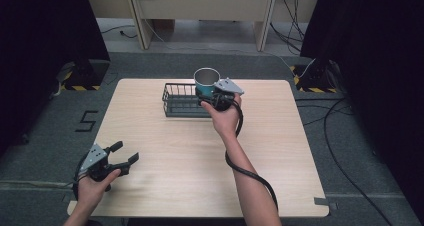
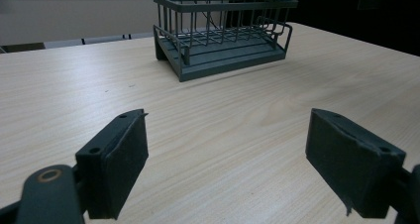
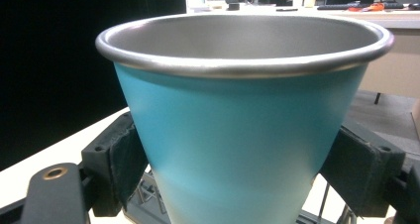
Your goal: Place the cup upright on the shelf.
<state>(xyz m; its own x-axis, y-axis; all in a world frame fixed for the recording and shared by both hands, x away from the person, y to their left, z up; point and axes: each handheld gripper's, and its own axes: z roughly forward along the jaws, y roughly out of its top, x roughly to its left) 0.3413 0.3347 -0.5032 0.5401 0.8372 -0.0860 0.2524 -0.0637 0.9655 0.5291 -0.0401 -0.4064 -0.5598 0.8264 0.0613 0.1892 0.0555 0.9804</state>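
Teal metal cup [image 3: 237, 130] clamped mid-wall by right gripper [image 1: 218, 99] above wire basket [image 1: 181, 102]; judged light, rigid, slippery. Left gripper [image 1: 122, 158] held wide open, empty.

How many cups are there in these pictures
1. A teal cup with a metal rim is held upright in the right tool, above the right end of the wire basket at the table's far side. The basket's tray looks bare.
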